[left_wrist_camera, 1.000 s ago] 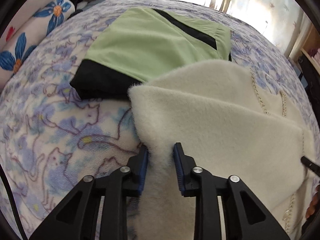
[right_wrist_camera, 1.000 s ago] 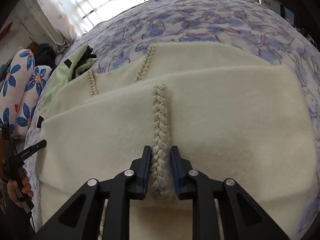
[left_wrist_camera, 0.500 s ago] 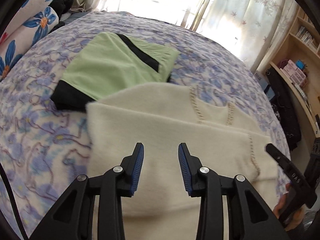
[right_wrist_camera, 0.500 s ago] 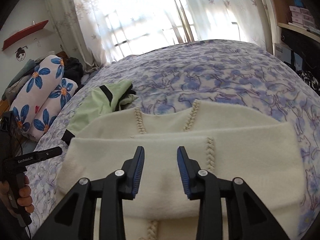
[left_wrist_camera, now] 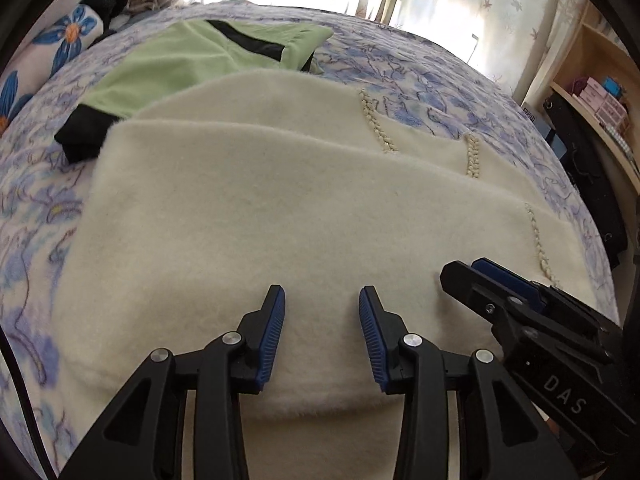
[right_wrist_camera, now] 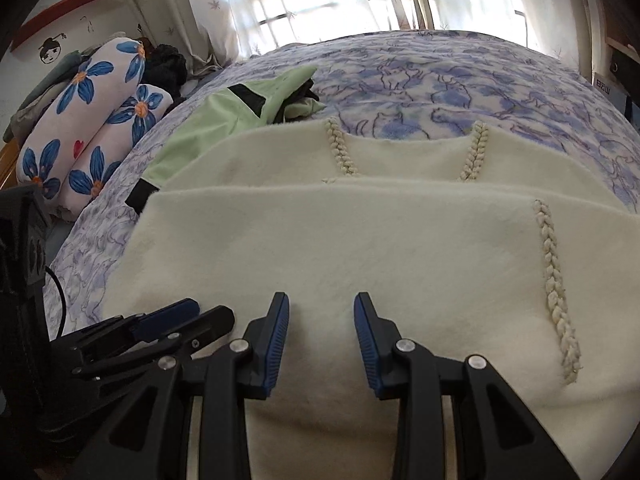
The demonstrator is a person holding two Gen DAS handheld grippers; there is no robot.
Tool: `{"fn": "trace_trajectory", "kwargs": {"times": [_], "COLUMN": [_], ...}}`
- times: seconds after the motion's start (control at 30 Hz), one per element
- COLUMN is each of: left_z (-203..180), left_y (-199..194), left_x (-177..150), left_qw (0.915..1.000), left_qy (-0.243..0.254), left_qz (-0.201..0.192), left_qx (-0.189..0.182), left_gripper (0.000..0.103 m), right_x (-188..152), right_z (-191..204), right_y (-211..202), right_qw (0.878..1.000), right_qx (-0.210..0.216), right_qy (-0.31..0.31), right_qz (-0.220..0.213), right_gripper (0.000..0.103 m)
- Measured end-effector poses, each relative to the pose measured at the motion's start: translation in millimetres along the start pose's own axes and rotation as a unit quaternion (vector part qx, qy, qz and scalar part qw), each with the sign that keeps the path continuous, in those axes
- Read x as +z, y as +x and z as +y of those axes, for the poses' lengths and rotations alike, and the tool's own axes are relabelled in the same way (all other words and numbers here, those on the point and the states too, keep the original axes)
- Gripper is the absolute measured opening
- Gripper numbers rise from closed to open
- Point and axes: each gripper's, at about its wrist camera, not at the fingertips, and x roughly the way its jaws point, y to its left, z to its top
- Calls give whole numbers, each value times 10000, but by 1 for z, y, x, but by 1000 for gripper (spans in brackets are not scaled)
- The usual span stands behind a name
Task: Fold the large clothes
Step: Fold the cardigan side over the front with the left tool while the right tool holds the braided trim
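Observation:
A cream fleece garment (left_wrist_camera: 280, 200) with braided trim lies folded in layers on the bed, and the right wrist view shows its (right_wrist_camera: 380, 240) top layer and a braid at the right. My left gripper (left_wrist_camera: 322, 292) hovers over its near edge. Its jaws are opening and nothing is between them. My right gripper (right_wrist_camera: 320, 298) is open just above the same layer, also holding nothing. Each gripper shows in the other's view: the right gripper (left_wrist_camera: 466, 268) close at the right, the left gripper (right_wrist_camera: 210, 309) at the lower left.
A folded green and black garment (left_wrist_camera: 180, 64) lies on the blue flowered bed cover (left_wrist_camera: 440, 80) just beyond the cream one, partly under its far corner. Flowered pillows (right_wrist_camera: 92, 120) sit at the far left. A shelf unit (left_wrist_camera: 600, 92) stands to the right of the bed.
Both grippers have let go of the cream fabric, opened, and drawn back to its near edge, ending close side by side. The folded top layer now lies flat.

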Motion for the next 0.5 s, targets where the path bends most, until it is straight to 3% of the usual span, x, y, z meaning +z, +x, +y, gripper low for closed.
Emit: {"fn": "trace_trajectory", "kwargs": {"times": [0.2, 0.37, 0.5], "left_z": [17, 37, 49], "left_y": [17, 24, 34], "left_x": [20, 38, 49], "left_qw": [9994, 9982, 9971], "left_qy": [-99, -123, -72], "left_qz": [-74, -224, -305], "left_qx": [323, 548, 695], "left_gripper": [37, 37, 37], "right_x": [12, 21, 19], "right_z": [-18, -60, -97], "right_y": [4, 1, -4], "right_qw": [9997, 9908, 9889], "right_qx": [-225, -1293, -1403], "right_qy": [46, 36, 180], "right_qz": [-125, -398, -459], "right_gripper": [31, 31, 27]}}
